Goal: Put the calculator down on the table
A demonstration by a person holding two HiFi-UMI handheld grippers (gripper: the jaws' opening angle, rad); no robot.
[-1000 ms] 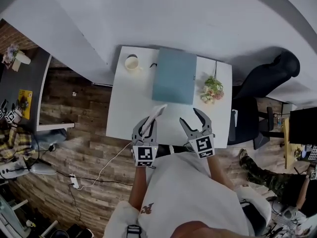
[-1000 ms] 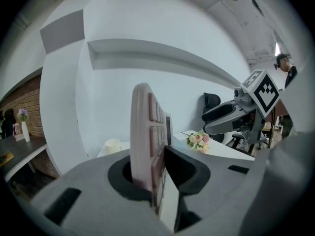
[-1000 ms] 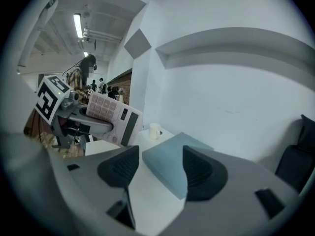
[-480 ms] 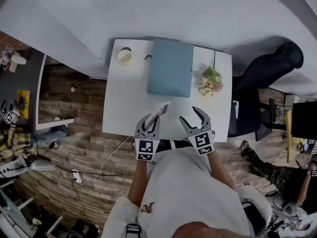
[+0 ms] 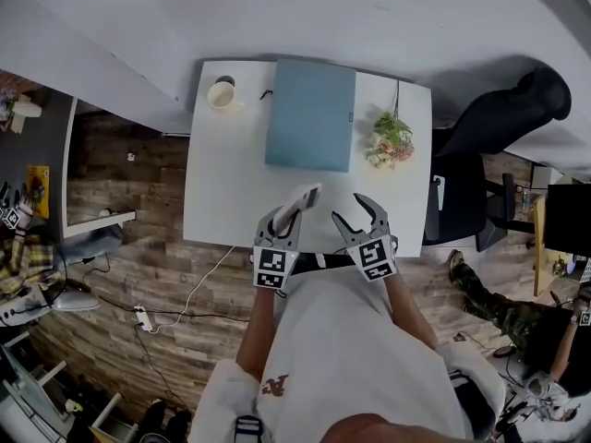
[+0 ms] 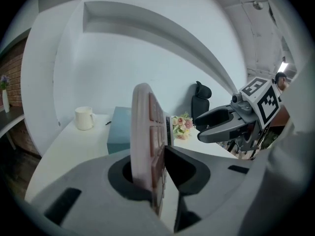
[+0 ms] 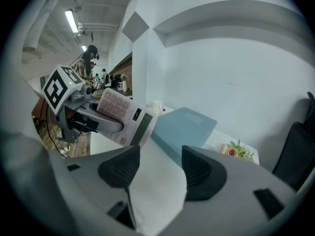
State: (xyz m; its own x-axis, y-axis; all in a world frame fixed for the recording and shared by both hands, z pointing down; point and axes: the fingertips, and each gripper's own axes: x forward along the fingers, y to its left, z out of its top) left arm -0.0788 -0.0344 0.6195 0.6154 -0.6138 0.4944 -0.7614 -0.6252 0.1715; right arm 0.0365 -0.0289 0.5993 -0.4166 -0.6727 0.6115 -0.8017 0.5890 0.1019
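Head view: person's torso (image 5: pixel 342 358) is covering both hands & part of the table's (image 5: pixel 222 192) near edge; whether the calculator (image 5: pixel 300 199) is touching the tabletop can't be told here. Left gripper (image 5: pixel 286 220) is pinching the calculator's lower end over that near edge, approx. mid-way along; right gripper (image 5: pixel 363 218) is hovering just beside it. Left gripper view: jaws are clamping the calculator edge-on, its base buried betw. the pads, keys barely readable. Right gripper view: jaws are standing part open, having just been closing, w/ nothing betw. them; calculator is showing tilted, keys facing up.
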